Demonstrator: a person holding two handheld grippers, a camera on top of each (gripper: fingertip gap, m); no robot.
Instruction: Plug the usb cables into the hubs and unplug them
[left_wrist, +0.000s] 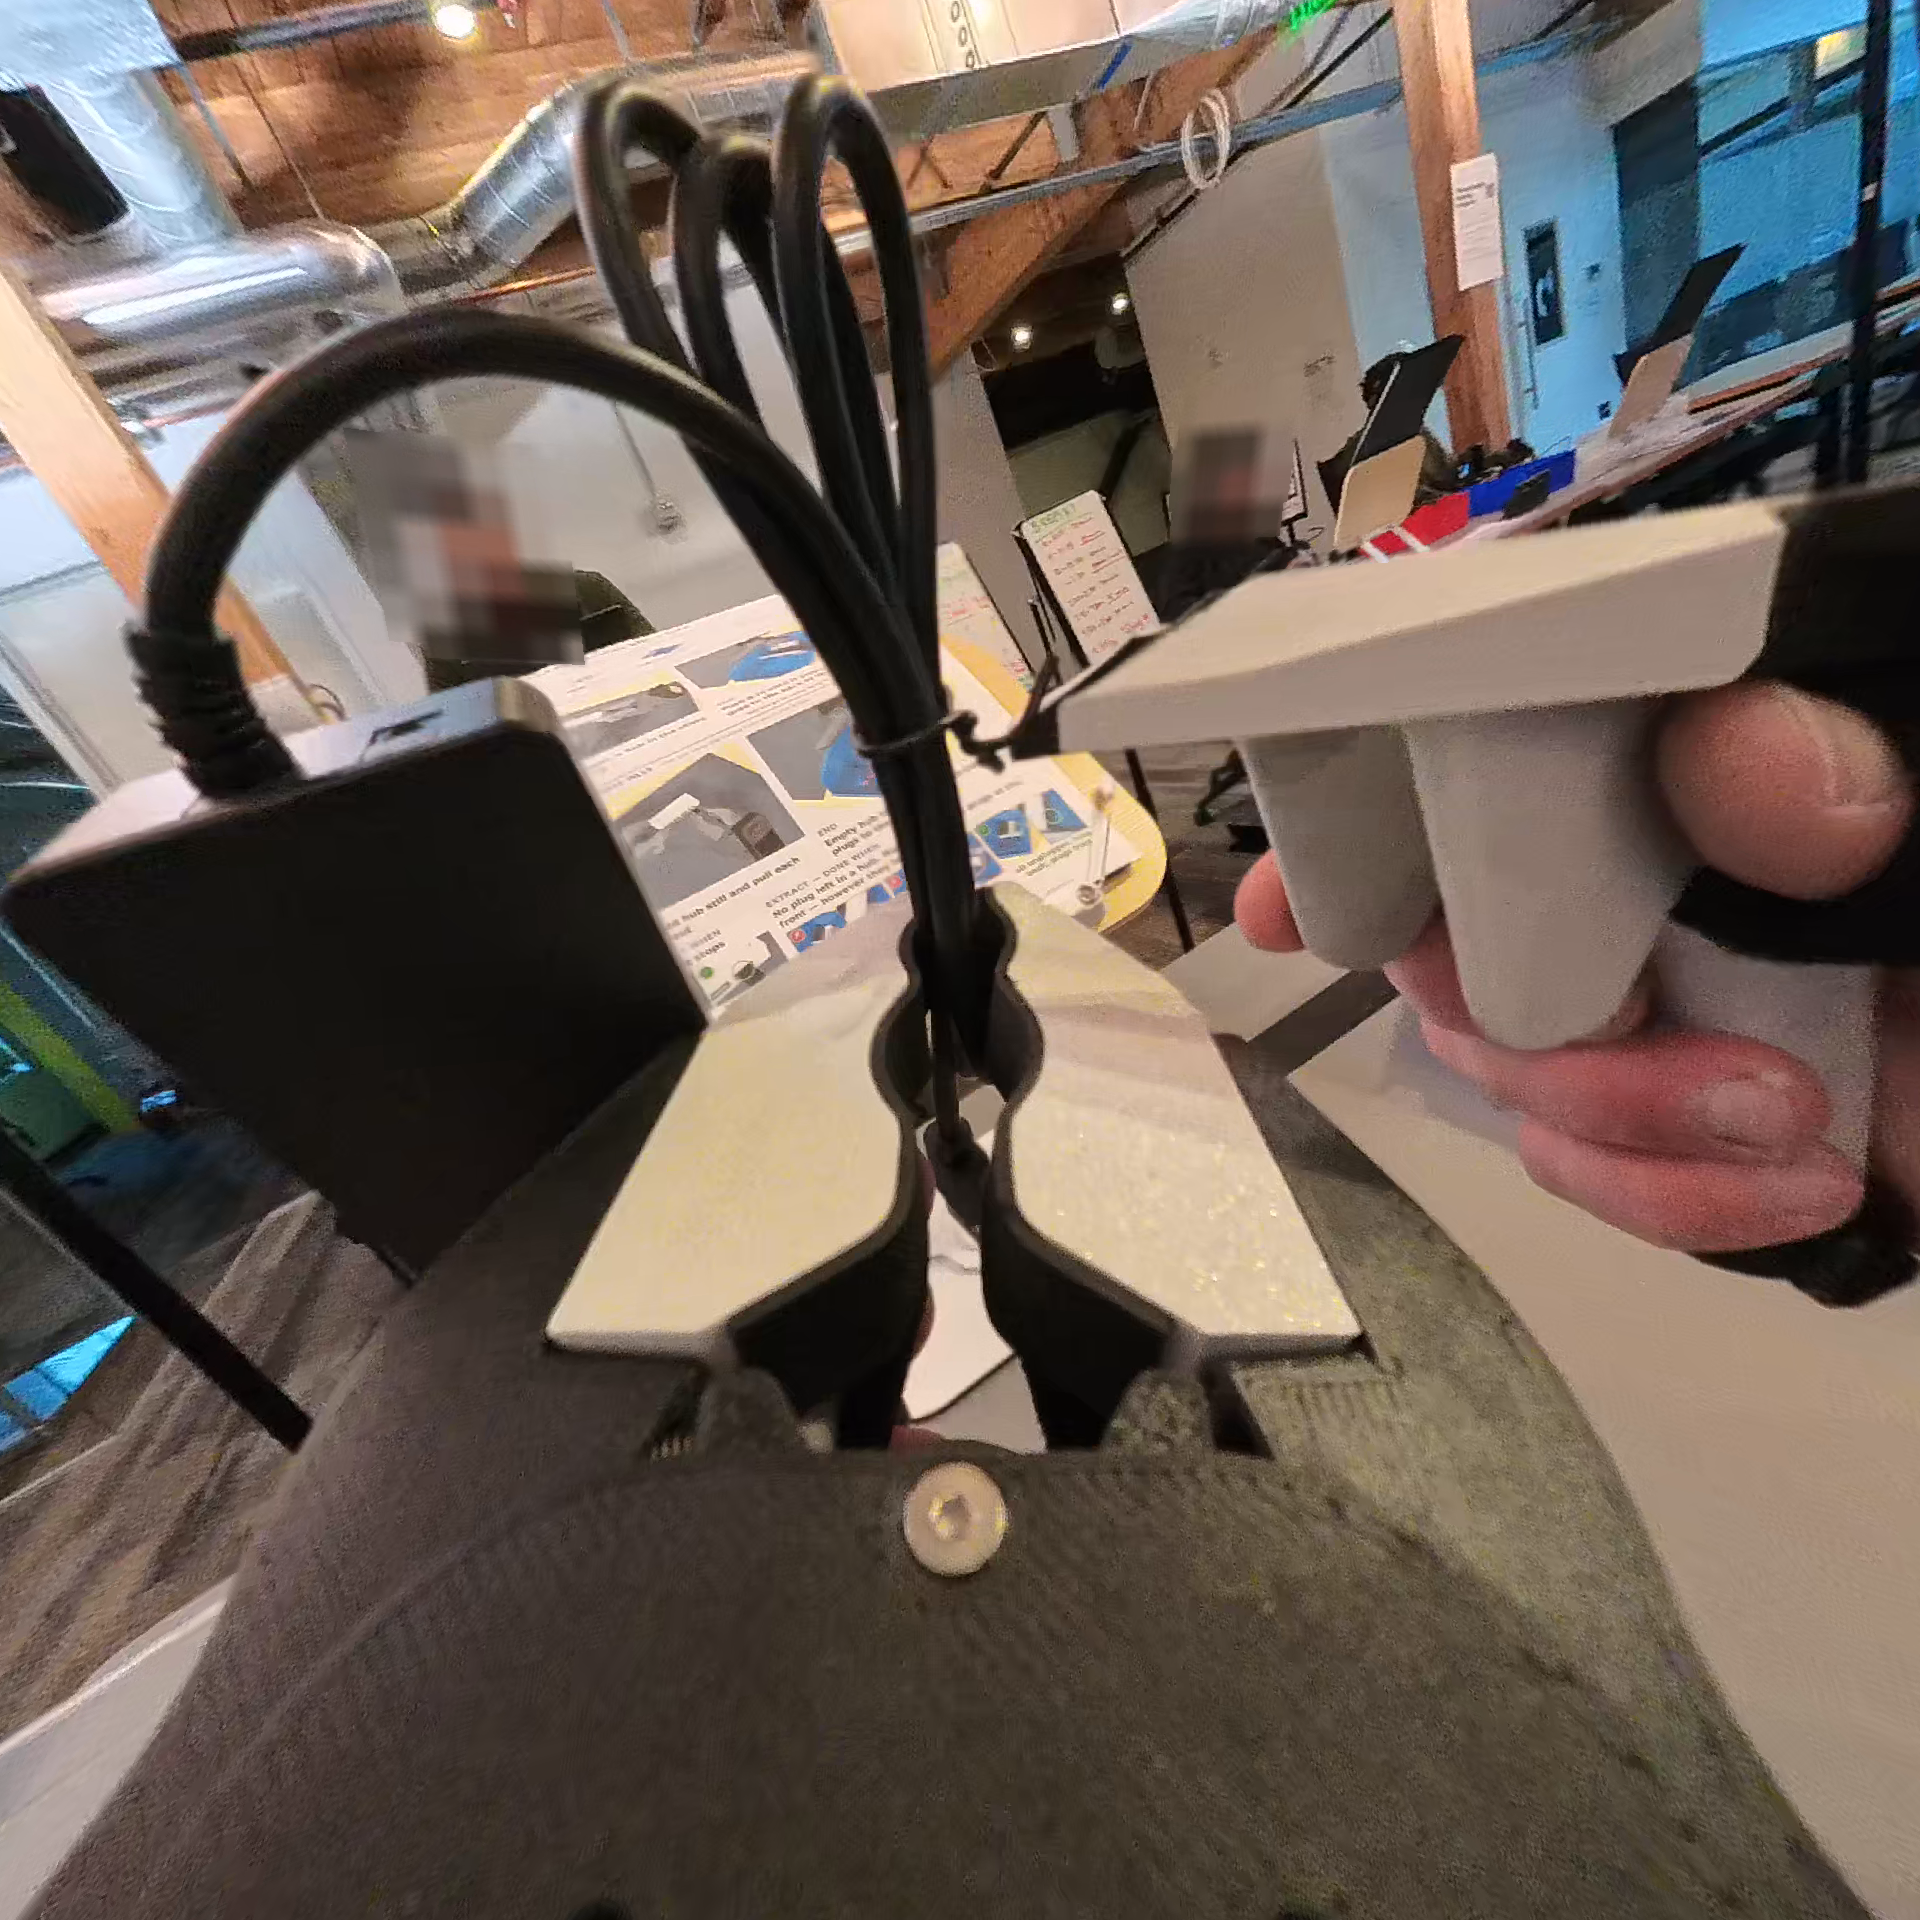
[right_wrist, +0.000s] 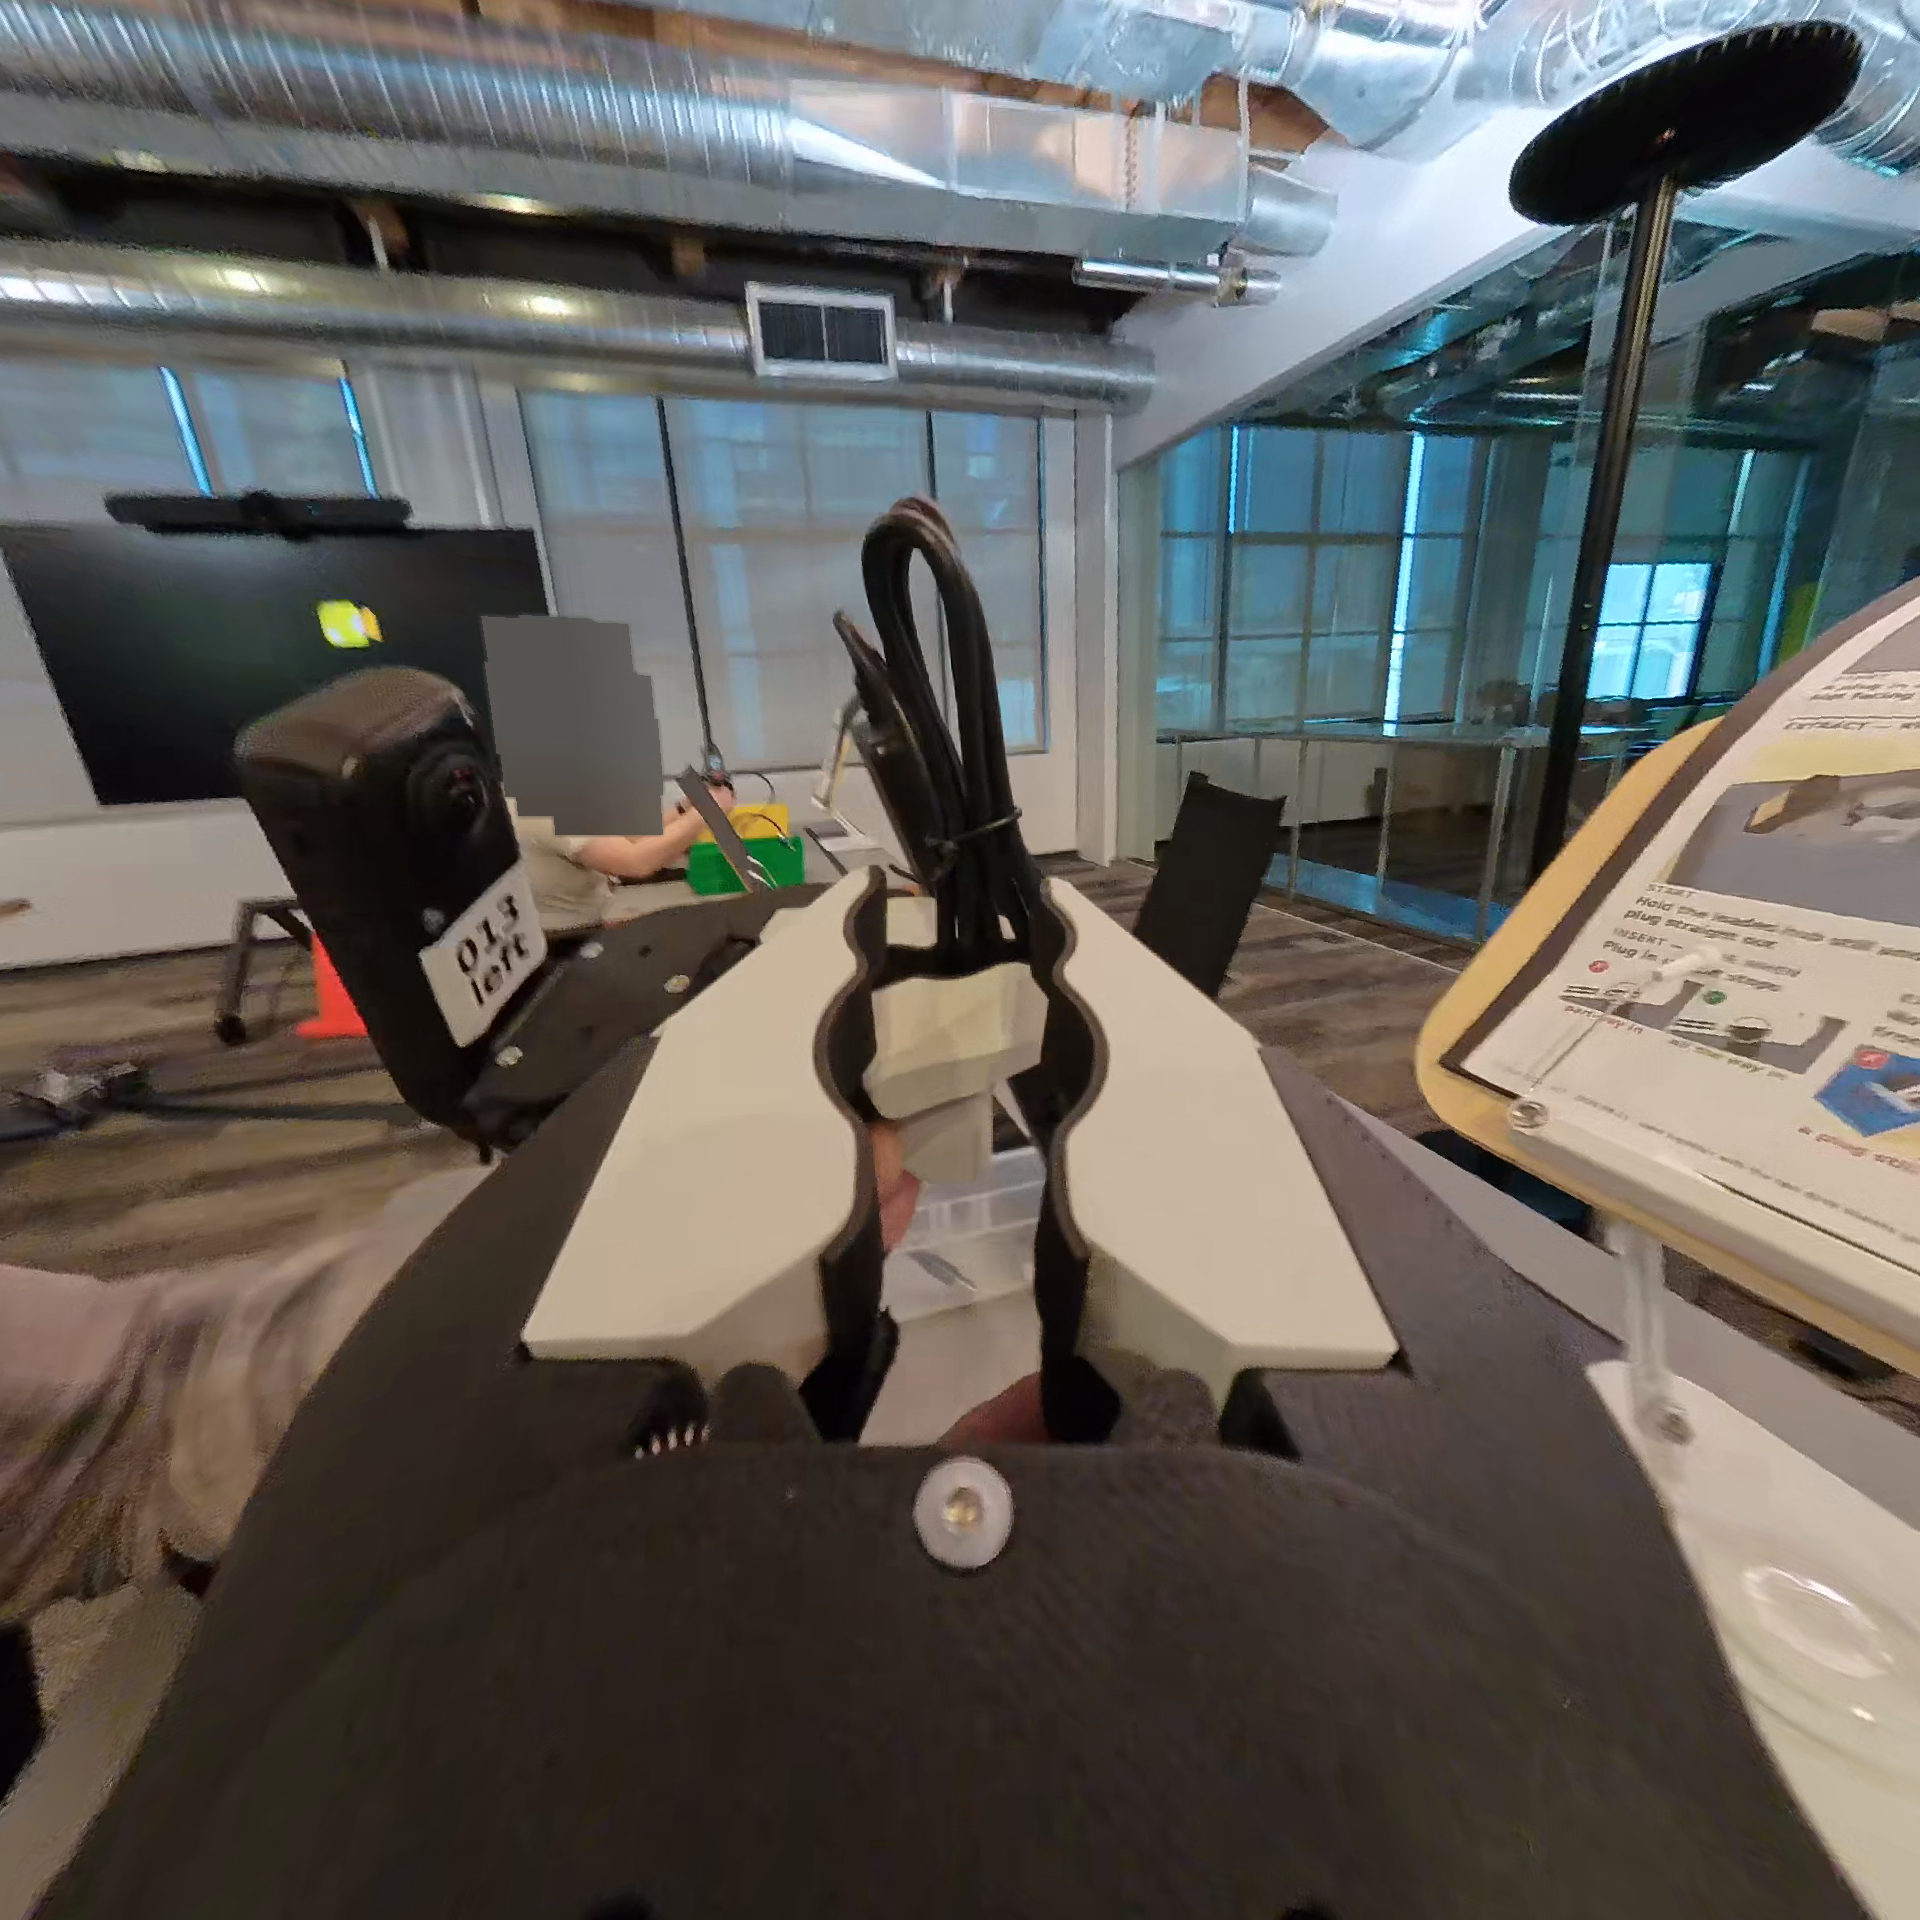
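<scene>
The pale grey table (left_wrist: 1662, 1455) sits low at four o'clock in the left wrist view, and nothing of the task rests on it that I can see. Held up off it at nine o'clock is the flat black plastic hub (left_wrist: 343, 935), its thick black lead arching over to a coiled bundle of black cable (left_wrist: 894, 582) at twelve o'clock, cinched with a thin black tie. The left gripper (left_wrist: 961, 987) is closed around the lower stem of that bundle.

The right gripper (left_wrist: 1049, 727) comes in from three o'clock, carried by a hand (left_wrist: 1662, 997), its tips at the tie. In its own view the jaws look nearly together, with the bundle rising just beyond them, though I cannot tell whether they pinch anything.

This looks like preparation, not plugging: the cable is still bundled. The next move probably calls for freeing a plug end and lining it up squarely with a port.

No ports on the hub show, the plug itself is hidden, and the propped instruction sheet (right_wrist: 1766, 935) at three o'clock is cut off.
</scene>
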